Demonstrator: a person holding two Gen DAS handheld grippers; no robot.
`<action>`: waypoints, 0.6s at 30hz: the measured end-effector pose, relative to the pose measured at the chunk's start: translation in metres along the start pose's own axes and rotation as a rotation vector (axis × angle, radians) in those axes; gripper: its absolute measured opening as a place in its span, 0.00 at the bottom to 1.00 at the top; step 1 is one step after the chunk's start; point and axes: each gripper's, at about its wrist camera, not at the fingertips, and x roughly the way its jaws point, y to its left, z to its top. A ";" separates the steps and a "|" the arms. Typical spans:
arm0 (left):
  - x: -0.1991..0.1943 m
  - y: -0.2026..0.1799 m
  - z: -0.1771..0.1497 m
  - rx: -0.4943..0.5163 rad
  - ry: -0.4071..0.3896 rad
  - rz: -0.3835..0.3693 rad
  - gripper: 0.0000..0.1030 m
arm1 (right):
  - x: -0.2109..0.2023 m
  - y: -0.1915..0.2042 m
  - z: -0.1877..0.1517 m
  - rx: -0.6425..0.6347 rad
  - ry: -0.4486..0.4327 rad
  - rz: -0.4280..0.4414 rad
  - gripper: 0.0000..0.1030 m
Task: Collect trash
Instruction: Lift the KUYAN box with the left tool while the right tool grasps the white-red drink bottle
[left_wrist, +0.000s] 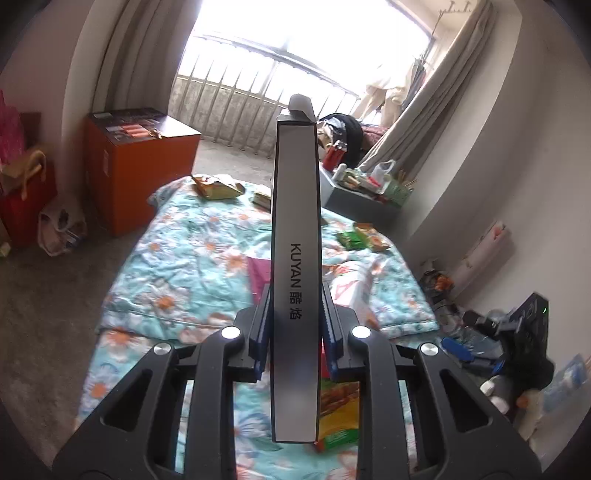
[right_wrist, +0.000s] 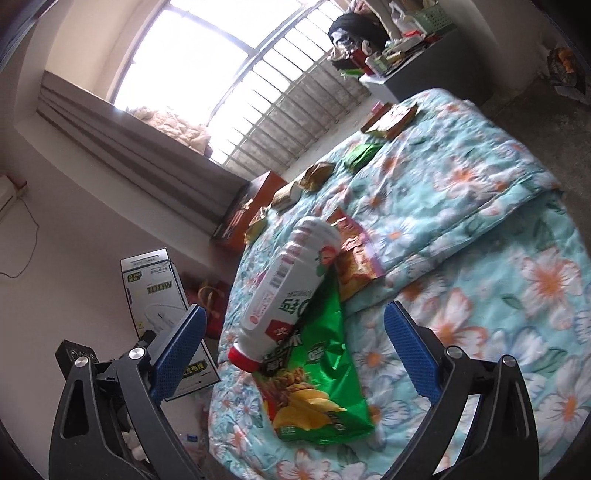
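Several wrappers (left_wrist: 364, 238) litter the floral quilt (left_wrist: 192, 258) near the window (left_wrist: 295, 48).

The right gripper (right_wrist: 295, 332) hangs over the near edge of the floral quilt (right_wrist: 461, 229), its jaws spread wide with nothing pressed between the blue pads (right_wrist: 410, 339). Between them lies a white bottle (right_wrist: 291, 280) with a red cap (right_wrist: 242, 356), resting across a green chip bag (right_wrist: 317, 384). Several wrappers (right_wrist: 316, 175) line the quilt's far edge. A grey box (right_wrist: 159, 295) stands beyond the left edge.
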 end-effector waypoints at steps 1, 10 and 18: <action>0.000 0.002 -0.001 0.036 0.017 0.030 0.22 | 0.009 0.003 0.001 0.008 0.022 0.004 0.89; 0.035 0.021 -0.030 0.158 0.169 0.178 0.22 | 0.085 0.007 0.014 0.141 0.169 -0.023 0.88; 0.054 0.011 -0.035 0.236 0.161 0.216 0.22 | 0.110 0.012 0.017 0.182 0.234 -0.066 0.76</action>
